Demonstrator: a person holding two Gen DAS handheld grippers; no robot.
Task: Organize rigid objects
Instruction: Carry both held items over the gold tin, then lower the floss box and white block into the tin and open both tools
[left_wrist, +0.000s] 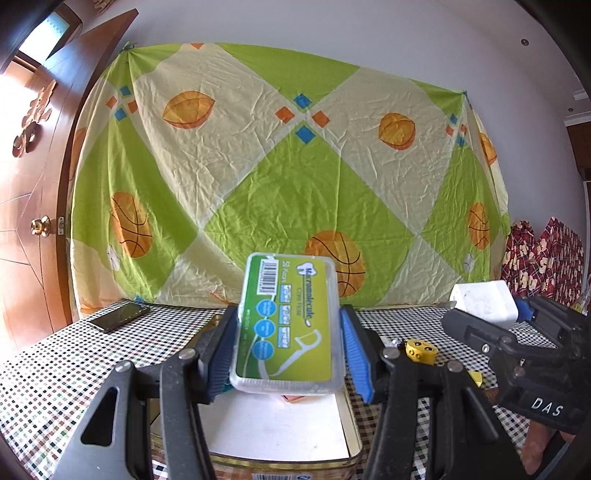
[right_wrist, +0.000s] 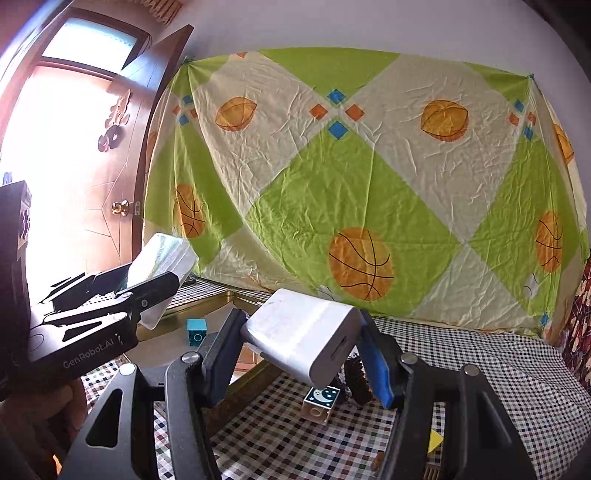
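Left hand-held gripper (left_wrist: 288, 332): clamped on the floss-pick box (left_wrist: 287, 325), raised over the open tin (left_wrist: 347, 413). Right hand-held gripper (right_wrist: 301, 350): holding the white charger (right_wrist: 303, 336) beside the tin. You lower each level, then release inside, clear of the rim.

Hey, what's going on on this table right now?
A person is sorting small items with a handheld gripper in each hand. The left gripper is clamped on a floss pick box, held above an open tin on the checkered table. The right gripper is clamped on a white charger, also lifted off the table. A blue cube sits in the tin, and a moon block rests on the cloth.
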